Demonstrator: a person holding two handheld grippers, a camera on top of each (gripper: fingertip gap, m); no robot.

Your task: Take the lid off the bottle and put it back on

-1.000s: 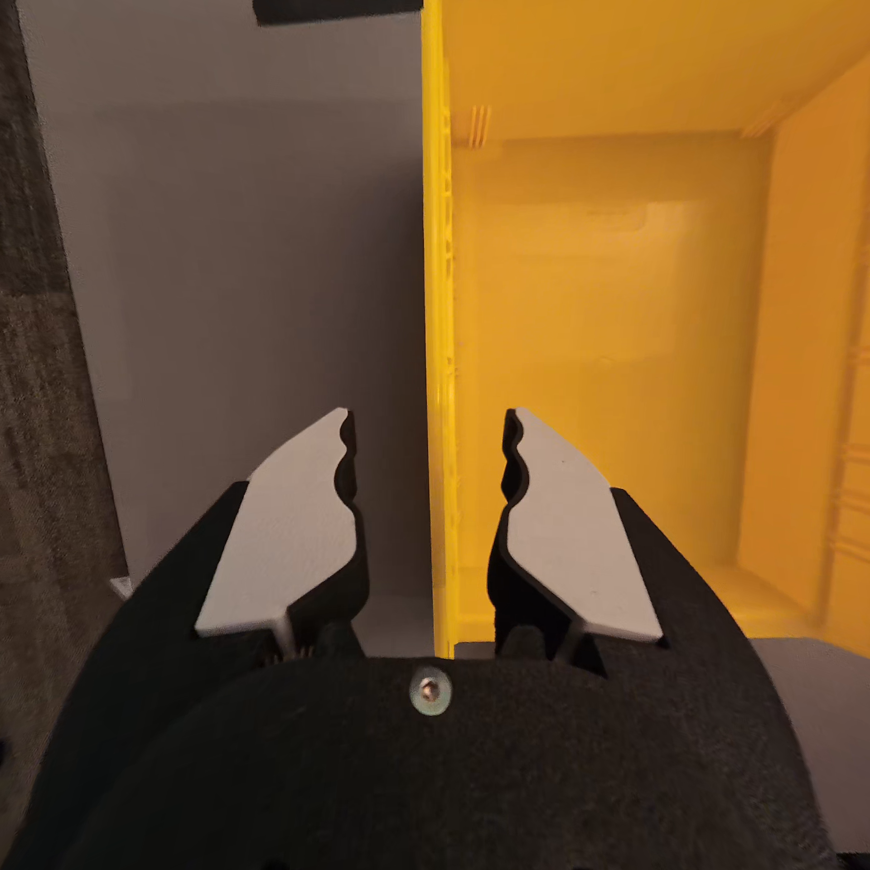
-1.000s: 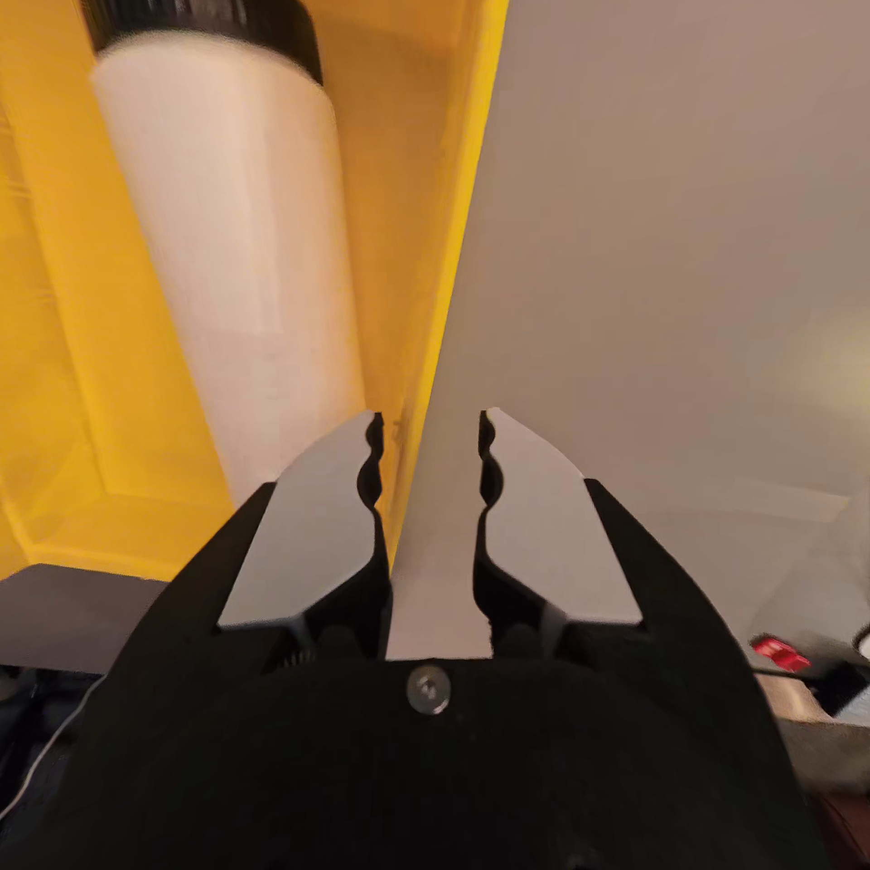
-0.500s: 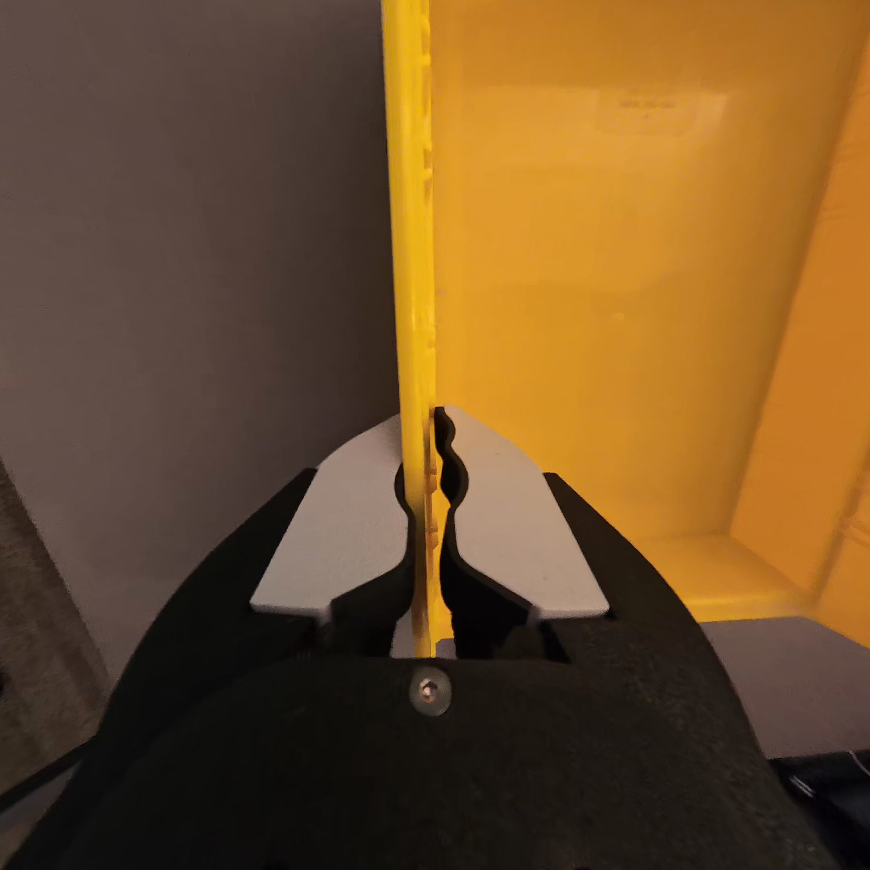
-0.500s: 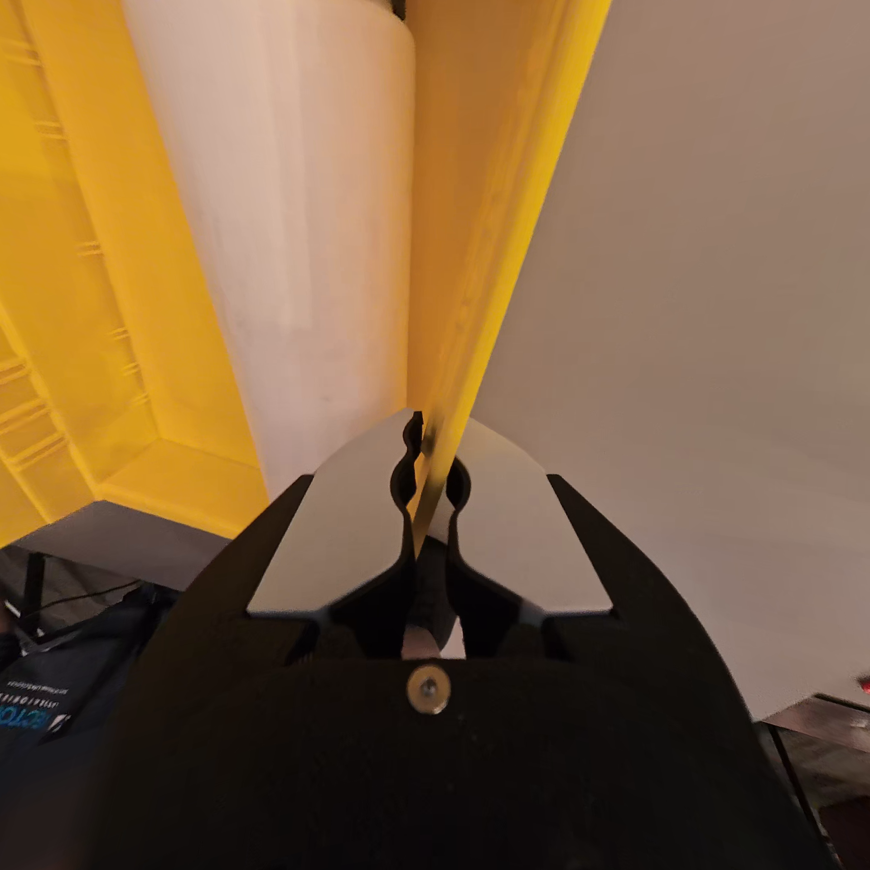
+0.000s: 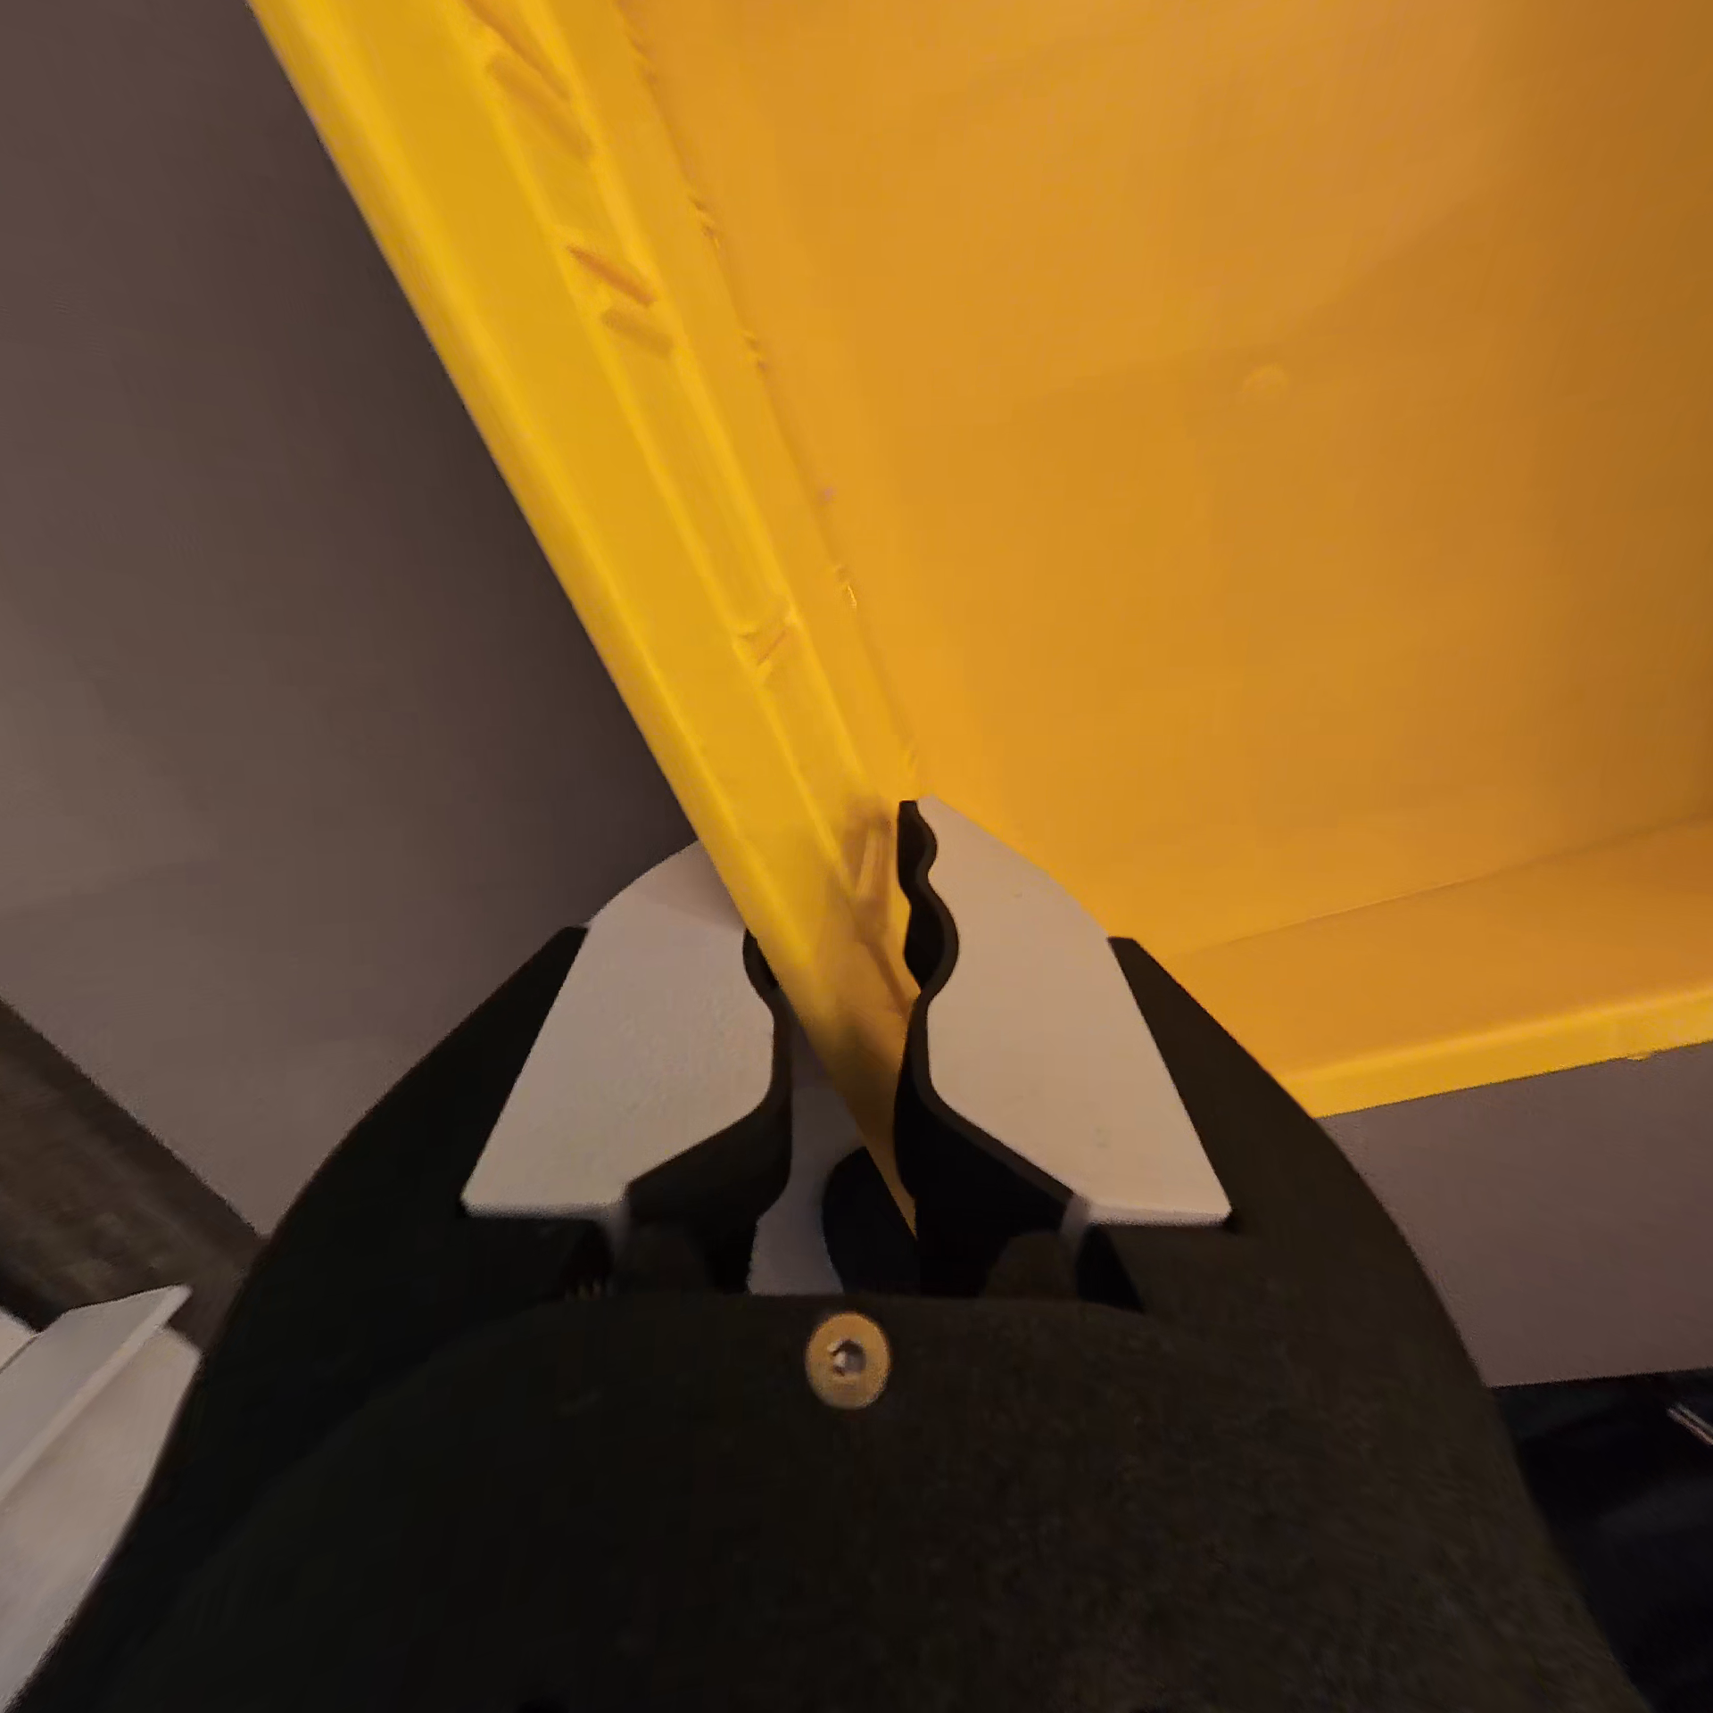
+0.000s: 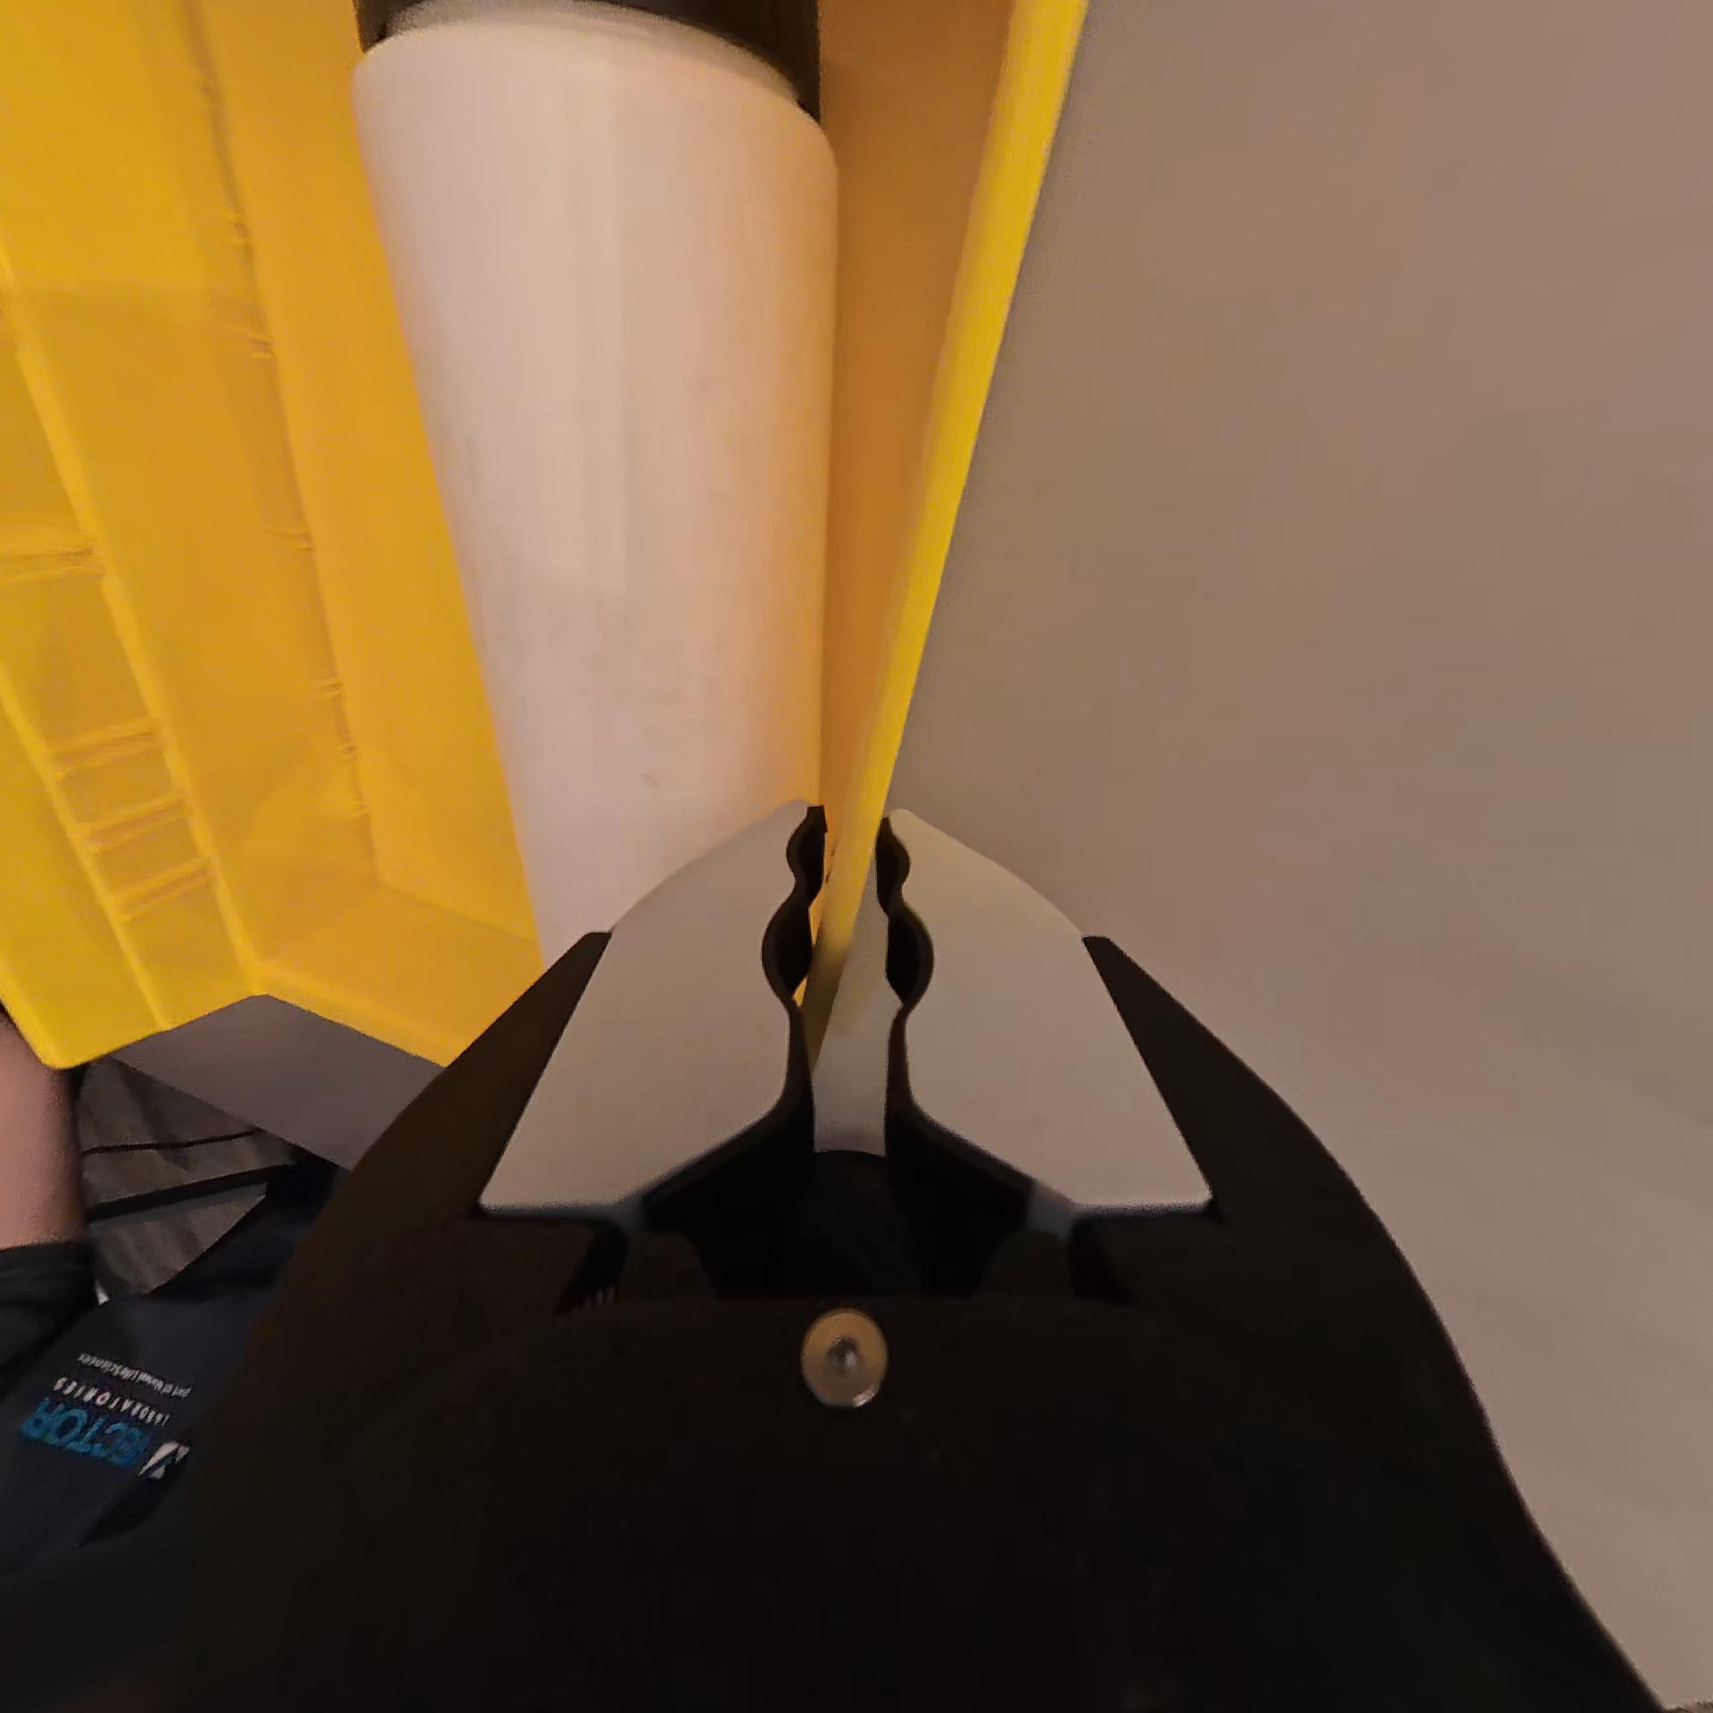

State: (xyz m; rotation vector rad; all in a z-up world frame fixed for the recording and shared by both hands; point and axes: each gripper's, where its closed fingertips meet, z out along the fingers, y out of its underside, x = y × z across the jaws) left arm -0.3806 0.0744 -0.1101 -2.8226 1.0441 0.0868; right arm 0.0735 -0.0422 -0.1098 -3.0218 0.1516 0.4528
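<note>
A yellow plastic bin [image 5: 1205, 463] sits on a grey table [image 5: 232, 556]. My left gripper [image 5: 834, 834] is shut on the bin's ribbed left wall [image 5: 649, 556], which runs slanted between the pads and covers the left fingertip. In the right wrist view, a white bottle [image 6: 612, 417] with a black lid [image 6: 742, 28] sits inside the bin [image 6: 185, 556], close against its right wall [image 6: 936, 556]. My right gripper [image 6: 853, 816] is shut on that thin right wall, next to the bottle's base. Neither gripper touches the bottle or the lid.
The grey table [image 6: 1344, 556] stretches to the right of the bin. A dark bag with a label [image 6: 102, 1446] and a person's arm [image 6: 28, 1140] are below the table's edge. Carpet [image 5: 74, 1159] and a white ledge [image 5: 74, 1390] lie at the left.
Both grippers were open astride the bin's side walls and have closed on them. Since then the left wall has slanted in my left grasp and the jaws stand wider.
</note>
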